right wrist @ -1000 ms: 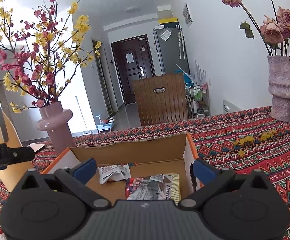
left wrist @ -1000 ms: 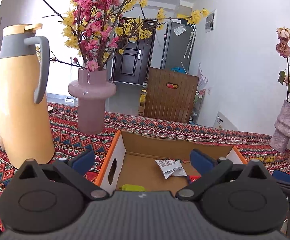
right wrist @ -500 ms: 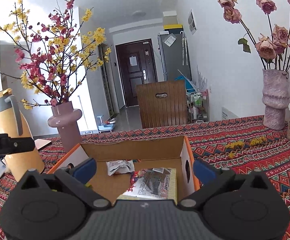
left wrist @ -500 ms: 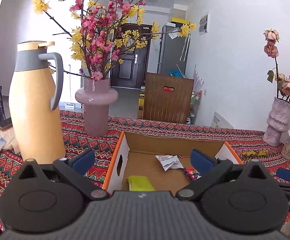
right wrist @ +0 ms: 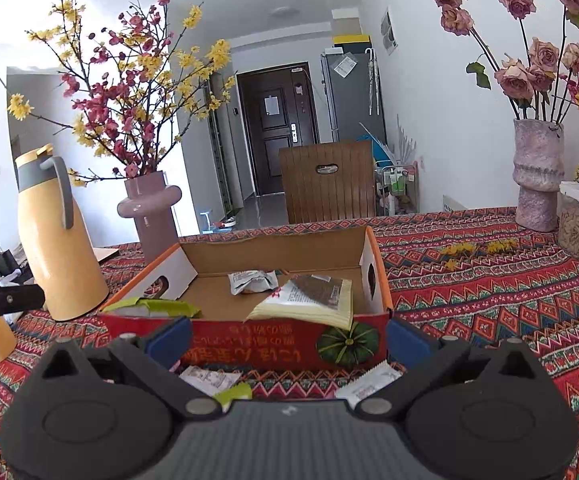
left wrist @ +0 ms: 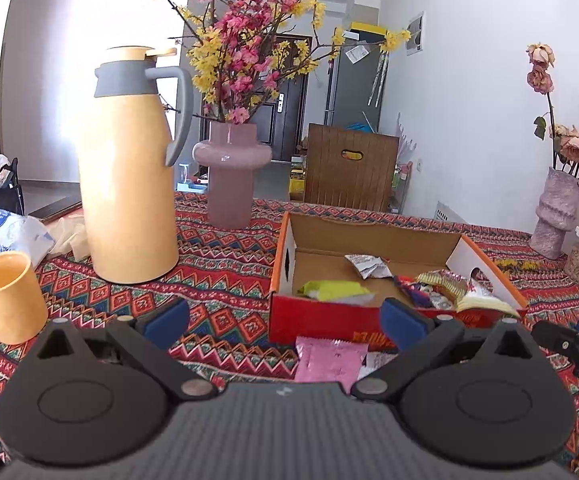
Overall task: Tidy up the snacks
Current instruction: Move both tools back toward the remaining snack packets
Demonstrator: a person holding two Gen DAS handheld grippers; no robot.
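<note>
Box: the open cardboard box holds snack packets mid-counter.
Loose: a pink packet lies just before it.
Jaws: both grippers, left and right, wide, empty.
Counter: patterned cloth; yellow jug, mug, vases.
Room: dark door, white walls.

white walls, dark door.

Box top open; jug, vase crowd left.
</note>
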